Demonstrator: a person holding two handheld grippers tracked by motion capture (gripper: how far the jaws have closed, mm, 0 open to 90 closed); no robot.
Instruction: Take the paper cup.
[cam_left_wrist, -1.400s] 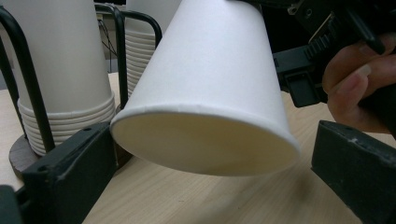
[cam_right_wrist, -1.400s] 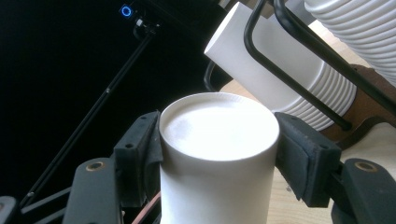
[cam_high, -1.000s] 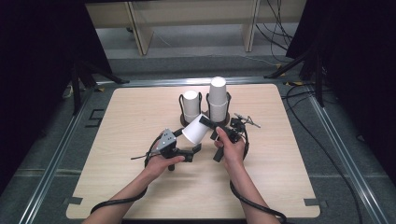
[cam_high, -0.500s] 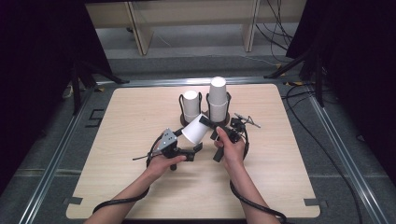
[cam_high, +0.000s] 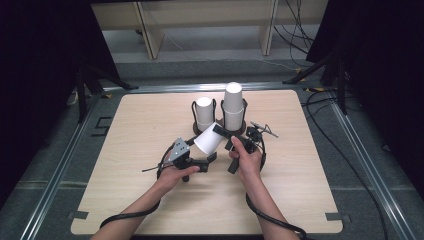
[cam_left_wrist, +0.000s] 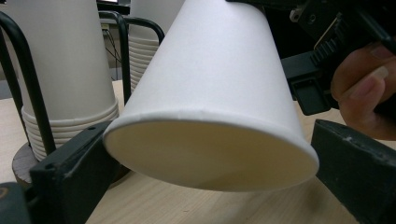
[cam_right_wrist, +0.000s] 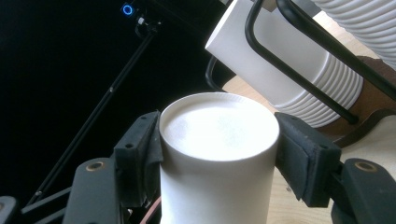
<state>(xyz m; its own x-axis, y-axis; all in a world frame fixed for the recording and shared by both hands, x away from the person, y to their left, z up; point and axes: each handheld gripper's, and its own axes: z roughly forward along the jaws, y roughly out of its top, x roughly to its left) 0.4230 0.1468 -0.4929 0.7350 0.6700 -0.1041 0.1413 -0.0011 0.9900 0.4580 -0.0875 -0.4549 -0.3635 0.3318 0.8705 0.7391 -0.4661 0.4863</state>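
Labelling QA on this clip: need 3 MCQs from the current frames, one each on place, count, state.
1. Where is the loose cup?
A. between the two claws, off the table
B. flat on the table's far left corner
C. on top of the taller stack

2. How many cup stacks stand in wire holders?
A. one
B. two
C. four

3. What grips the cup's closed end?
A. the right claw
B. a bare hand
C. nothing

Answers:
1 A: the high view shows it tilted in the air between the left claw and the right claw.
2 B: a short stack and a taller stack.
3 A: the right gripper view shows both jaws pressed on the cup's base.
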